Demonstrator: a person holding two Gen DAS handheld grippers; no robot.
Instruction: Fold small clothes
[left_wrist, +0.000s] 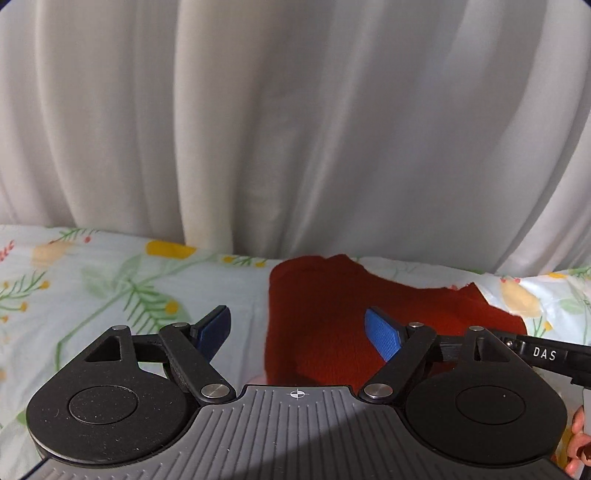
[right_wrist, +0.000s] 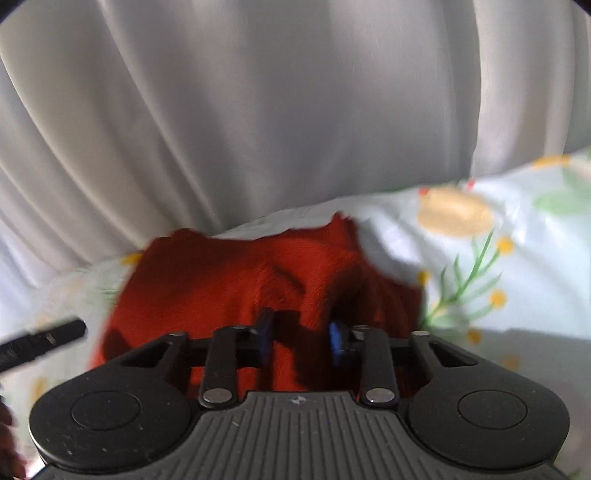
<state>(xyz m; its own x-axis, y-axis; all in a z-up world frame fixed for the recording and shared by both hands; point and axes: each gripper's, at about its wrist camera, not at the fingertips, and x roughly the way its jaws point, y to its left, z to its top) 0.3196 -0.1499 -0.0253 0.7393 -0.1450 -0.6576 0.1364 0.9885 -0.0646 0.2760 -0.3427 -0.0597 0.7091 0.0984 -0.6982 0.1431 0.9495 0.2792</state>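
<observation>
A small red knitted garment (left_wrist: 325, 317) lies on the floral bedsheet (left_wrist: 110, 288), partly folded into a compact shape. My left gripper (left_wrist: 297, 334) is open, its blue pads spread wide over the garment's left edge, holding nothing. In the right wrist view the same garment (right_wrist: 236, 280) lies bunched under my right gripper (right_wrist: 301, 339), whose blue pads stand partly apart just above the cloth; no cloth shows between them. This view is motion-blurred. Part of the right gripper (left_wrist: 543, 354) shows at the right of the left wrist view.
A white curtain (left_wrist: 295, 122) hangs right behind the bed and fills the upper half of both views. The floral sheet (right_wrist: 498, 258) spreads to both sides of the garment. A black part of the left gripper (right_wrist: 40, 343) shows at the left.
</observation>
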